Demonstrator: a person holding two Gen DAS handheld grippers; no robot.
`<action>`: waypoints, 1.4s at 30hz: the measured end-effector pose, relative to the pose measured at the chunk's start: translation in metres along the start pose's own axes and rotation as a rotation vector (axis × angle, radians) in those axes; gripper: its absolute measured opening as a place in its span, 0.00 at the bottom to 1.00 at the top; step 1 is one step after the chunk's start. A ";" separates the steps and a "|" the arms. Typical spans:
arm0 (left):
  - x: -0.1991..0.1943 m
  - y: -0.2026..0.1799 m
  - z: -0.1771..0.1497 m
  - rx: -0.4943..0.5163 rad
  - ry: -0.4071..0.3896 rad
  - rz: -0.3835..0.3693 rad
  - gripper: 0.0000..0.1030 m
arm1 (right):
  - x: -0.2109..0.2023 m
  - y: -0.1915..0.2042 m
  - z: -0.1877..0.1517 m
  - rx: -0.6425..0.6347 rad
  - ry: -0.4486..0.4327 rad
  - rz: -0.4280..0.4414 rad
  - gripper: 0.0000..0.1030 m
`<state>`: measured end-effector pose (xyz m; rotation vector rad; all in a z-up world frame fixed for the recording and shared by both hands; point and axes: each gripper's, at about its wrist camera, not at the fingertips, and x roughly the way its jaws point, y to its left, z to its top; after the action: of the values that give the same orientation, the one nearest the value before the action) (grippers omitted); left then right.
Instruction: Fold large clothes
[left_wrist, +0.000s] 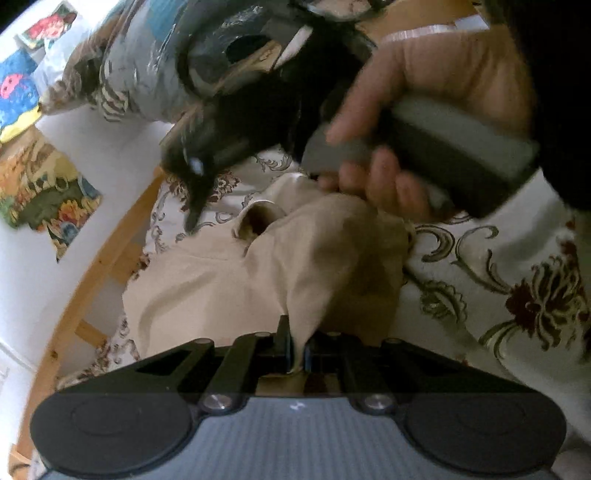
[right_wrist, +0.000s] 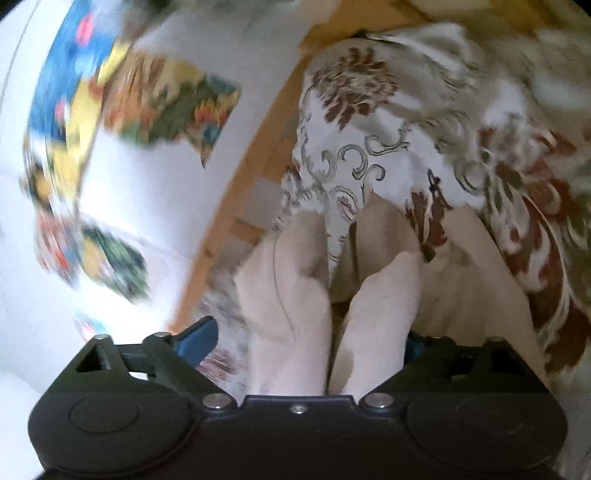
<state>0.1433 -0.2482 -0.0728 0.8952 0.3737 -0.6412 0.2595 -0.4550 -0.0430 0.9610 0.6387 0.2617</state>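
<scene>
The left gripper (left_wrist: 297, 354) is clamped on a pinch of the beige garment (left_wrist: 229, 280), which trails forward across the floral bedspread (left_wrist: 517, 295); the right gripper (right_wrist: 332, 354) — fabric bunched between its fingers, grip unclear — works nearer the garment's far end.

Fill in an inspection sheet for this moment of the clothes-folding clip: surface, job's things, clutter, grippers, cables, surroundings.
Surface: bed with a floral bedspread, wooden bed frame along its edge.
Job's things: beige garment, partly lifted and bunched, the rest lying on the bedspread.
Clutter: pile of bedding or clothes at the far end; blurred.
Grippers: left gripper with jaws shut on a fold of the garment; right gripper has cloth running into its jaws, their closure hidden; the person's right hand holds its handle.
Cables: nothing seen.
Surroundings: white wall with colourful pictures.
</scene>
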 end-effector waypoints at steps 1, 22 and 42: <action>0.000 0.002 -0.002 -0.016 -0.003 -0.008 0.06 | 0.006 0.005 -0.002 -0.060 0.014 -0.024 0.81; -0.074 0.091 -0.055 -0.607 -0.157 -0.202 0.64 | 0.019 0.023 -0.027 -0.486 0.008 -0.301 0.06; 0.021 0.146 -0.147 -1.182 0.079 -0.306 0.74 | 0.070 0.028 -0.062 -0.936 0.019 -0.574 0.13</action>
<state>0.2485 -0.0688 -0.0821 -0.2756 0.8457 -0.5317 0.2789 -0.3634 -0.0721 -0.1347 0.6790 0.0345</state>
